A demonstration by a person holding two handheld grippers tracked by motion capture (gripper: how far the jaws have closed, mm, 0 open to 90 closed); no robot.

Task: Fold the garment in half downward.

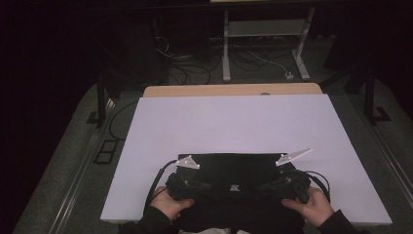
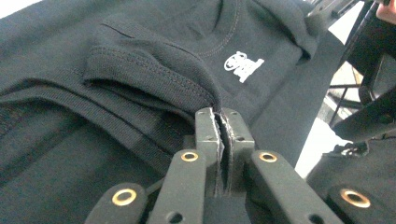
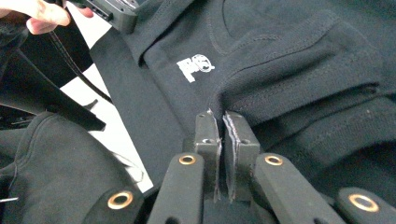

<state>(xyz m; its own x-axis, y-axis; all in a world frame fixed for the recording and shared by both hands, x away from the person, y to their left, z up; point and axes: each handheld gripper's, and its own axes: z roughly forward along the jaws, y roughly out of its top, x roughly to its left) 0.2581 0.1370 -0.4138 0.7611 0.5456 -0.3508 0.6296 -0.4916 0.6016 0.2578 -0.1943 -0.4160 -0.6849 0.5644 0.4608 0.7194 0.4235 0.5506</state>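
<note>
A small white printed logo [image 2: 243, 65] is sitting on the black T-shirt [image 2: 140, 56] just below its neckline; its letters are staying too small to read.

lab/test room; dark carpeted floor [image 1: 58, 161]; loose cables [image 1: 190, 68] by a metal desk frame [image 1: 265, 39]; white board [image 1: 234, 122] over wooden table [image 1: 229, 90]

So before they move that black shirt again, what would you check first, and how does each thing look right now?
1. Left hand-held gripper clamped on the black shirt: ok, jaws pinched on fabric.
2. Right hand-held gripper clamped on the shirt: ok, same pinch.
3. Both grips near the collar, either side of the white logo: ok.
4. Shirt lying on the white board: ok, though its near edge hangs toward the person.
5. How many fabric layers each grip holds: cannot tell.
</note>
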